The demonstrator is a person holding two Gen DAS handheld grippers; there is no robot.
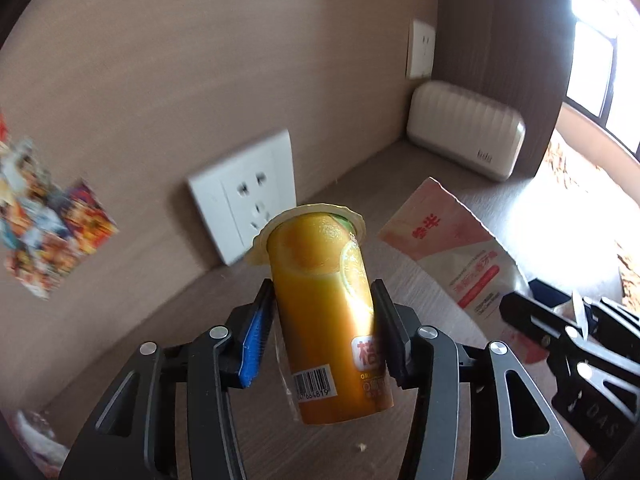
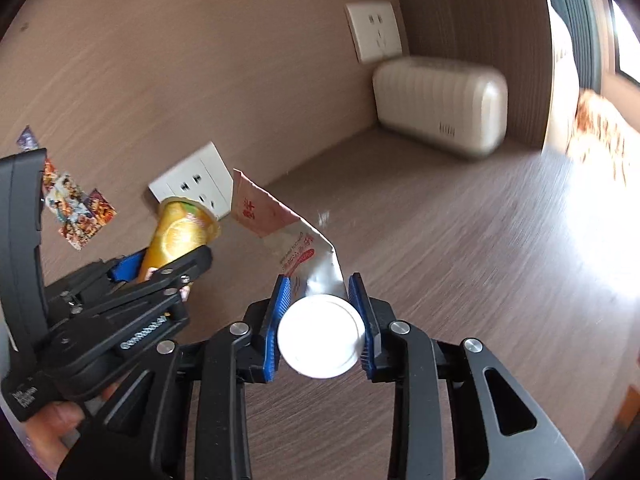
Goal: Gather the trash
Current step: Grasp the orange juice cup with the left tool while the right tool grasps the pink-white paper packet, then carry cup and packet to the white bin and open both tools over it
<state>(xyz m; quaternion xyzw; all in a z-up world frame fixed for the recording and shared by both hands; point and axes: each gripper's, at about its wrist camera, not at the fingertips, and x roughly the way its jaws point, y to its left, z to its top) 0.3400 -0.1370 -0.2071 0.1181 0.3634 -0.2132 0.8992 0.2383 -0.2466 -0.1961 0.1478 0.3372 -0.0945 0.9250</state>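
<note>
An orange drink cup (image 1: 320, 312) with a wide rim and a barcode label sits tilted between the pads of my left gripper (image 1: 322, 300), which is shut on its sides. From the right wrist view the same cup (image 2: 180, 232) and left gripper (image 2: 168, 264) show at the left. My right gripper (image 2: 319, 280) is shut on a pink and white spout pouch (image 2: 276, 216). The pouch's round white cap (image 2: 322, 336) is pressed between the blue pads (image 2: 280, 304), and its crumpled body sticks out ahead. In the left wrist view the pouch (image 1: 452, 248) runs to the right gripper (image 1: 568, 332).
A brown wooden desk (image 2: 440, 240) meets a tan wall with a white socket plate (image 1: 244, 196) and coloured stickers (image 1: 48, 224). A cream ribbed box (image 1: 466, 132) stands in the far corner under a second socket (image 1: 420, 48). Bright window light falls at the right. A small crumb (image 1: 362, 447) lies near.
</note>
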